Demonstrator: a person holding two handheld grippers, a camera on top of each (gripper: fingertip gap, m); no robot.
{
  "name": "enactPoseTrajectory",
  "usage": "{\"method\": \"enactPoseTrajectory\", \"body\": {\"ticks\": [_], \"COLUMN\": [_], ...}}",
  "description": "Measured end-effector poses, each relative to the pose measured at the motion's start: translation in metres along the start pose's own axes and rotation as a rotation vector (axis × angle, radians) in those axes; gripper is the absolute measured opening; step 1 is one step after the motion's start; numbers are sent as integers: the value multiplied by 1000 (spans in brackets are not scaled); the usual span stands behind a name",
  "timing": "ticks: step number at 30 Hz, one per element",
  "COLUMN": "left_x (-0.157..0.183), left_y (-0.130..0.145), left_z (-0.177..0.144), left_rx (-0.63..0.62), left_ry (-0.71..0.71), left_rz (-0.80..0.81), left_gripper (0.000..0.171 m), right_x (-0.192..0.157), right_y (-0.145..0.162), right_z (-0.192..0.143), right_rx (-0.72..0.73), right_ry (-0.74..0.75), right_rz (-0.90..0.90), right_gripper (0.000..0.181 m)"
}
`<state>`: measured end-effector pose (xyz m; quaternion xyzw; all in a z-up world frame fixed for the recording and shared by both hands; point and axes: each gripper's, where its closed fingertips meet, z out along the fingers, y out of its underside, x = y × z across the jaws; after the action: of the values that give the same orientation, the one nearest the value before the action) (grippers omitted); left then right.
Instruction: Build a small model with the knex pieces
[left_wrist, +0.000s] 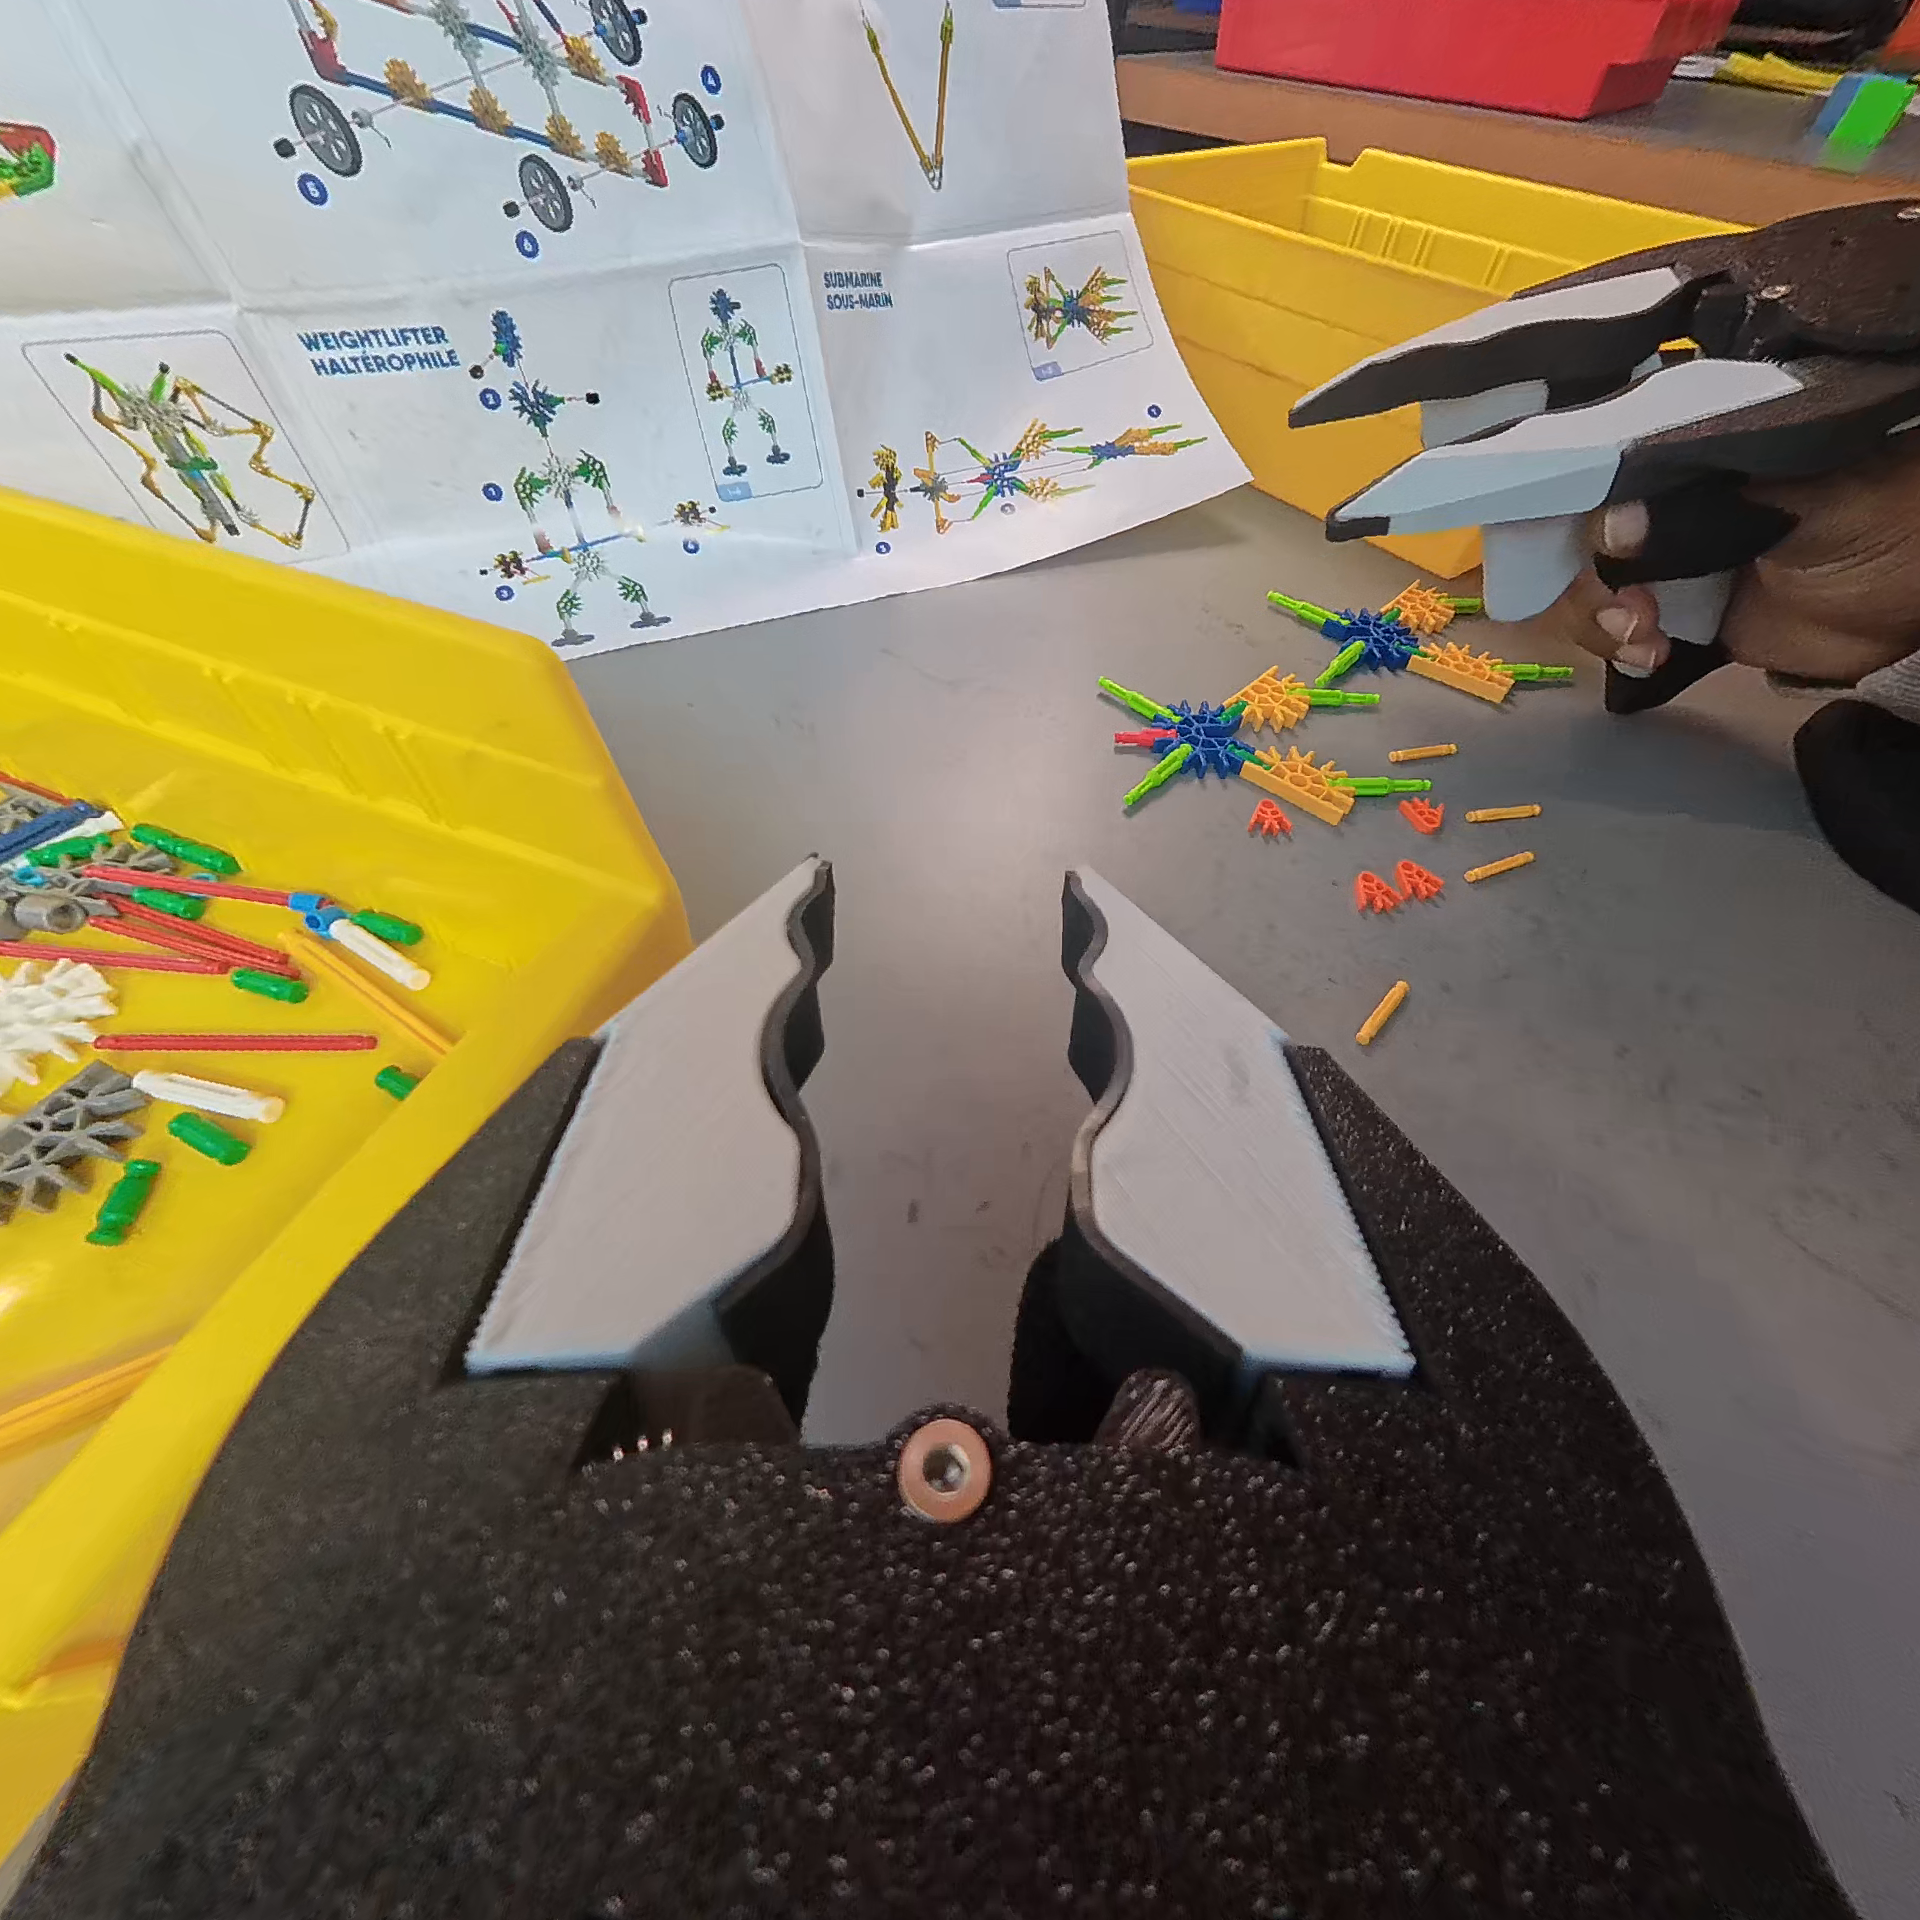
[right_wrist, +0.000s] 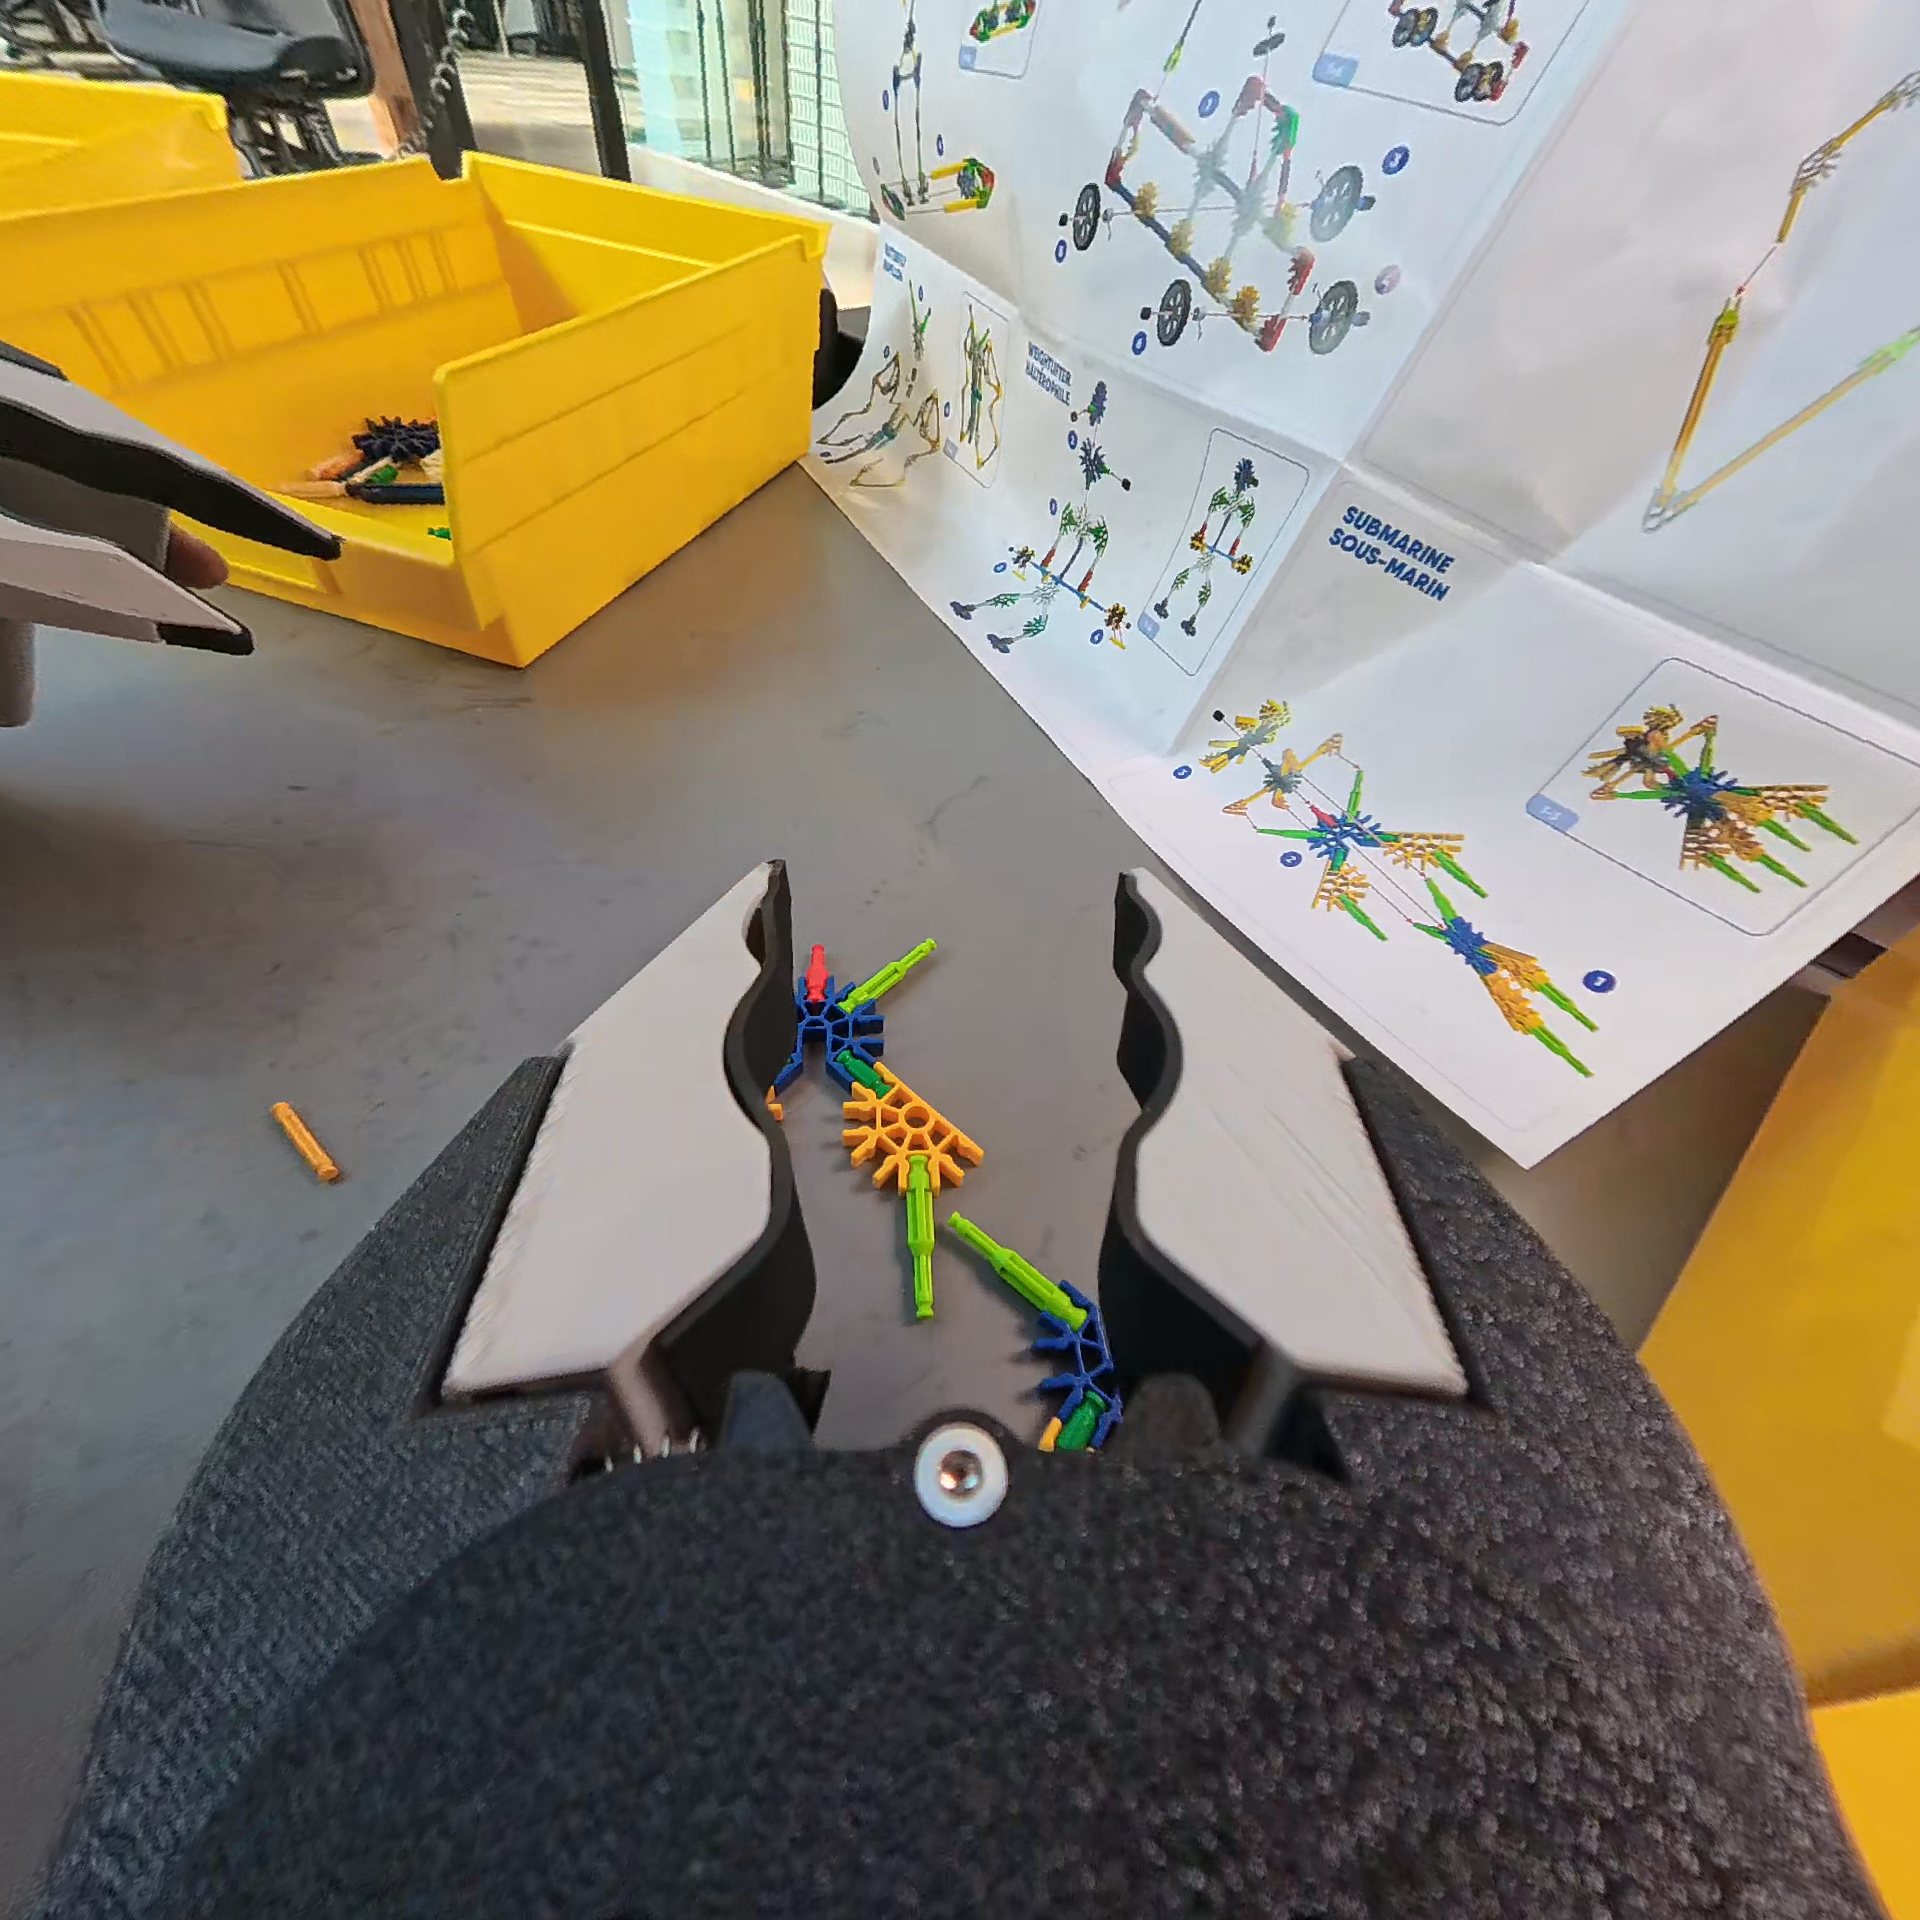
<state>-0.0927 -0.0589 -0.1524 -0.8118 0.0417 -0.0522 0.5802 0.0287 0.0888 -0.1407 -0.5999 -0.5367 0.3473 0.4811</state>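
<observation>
Your left gripper (left_wrist: 945, 883) hangs over bare grey tabletop (left_wrist: 935, 727) with its grey, black-edged fingers spread well apart and nothing between them. Just beside its left finger stands a yellow plastic bin (left_wrist: 499, 748) holding loose red rods, green and white short rods and grey and white snowflake-shaped connectors. Ahead of it a large white folded instruction sheet with coloured model diagrams (left_wrist: 582, 312) curves up from the tabletop. Your right gripper (right_wrist: 951, 883) is likewise wide open and grips nothing; it hovers above two small plastic assemblies lying on the tabletop. The first assembly (right_wrist: 883, 1081), a blue hub with a red peg, green rods and an orange fan-shaped connector, shows in the gap between the fingers, close to the left finger; whether it touches that finger cannot be told. The second assembly (right_wrist: 1070, 1340), another blue hub with a green rod, lies near the root of the right finger, partly hidden by the gripper body. In the left wrist view both assemblies lie side by side, with small orange-red clips (left_wrist: 1397, 883) and short yellow-orange pegs (left_wrist: 1501, 812) scattered near them. A second yellow bin (left_wrist: 1299, 270) stands behind your right gripper
</observation>
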Motion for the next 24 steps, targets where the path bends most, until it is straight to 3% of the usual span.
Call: {"method": "enactPoseTrajectory", "body": {"ticks": [24], "left_x": [-19], "left_y": [0], "left_z": [-1], "left_rx": [35], "left_ry": [-43], "left_rz": [-87], "left_gripper": [44], "right_x": [40], "right_y": [-2], "right_z": [-9], "right_rx": [54], "right_ry": [171], "right_rz": [148], "right_gripper": [51]}}
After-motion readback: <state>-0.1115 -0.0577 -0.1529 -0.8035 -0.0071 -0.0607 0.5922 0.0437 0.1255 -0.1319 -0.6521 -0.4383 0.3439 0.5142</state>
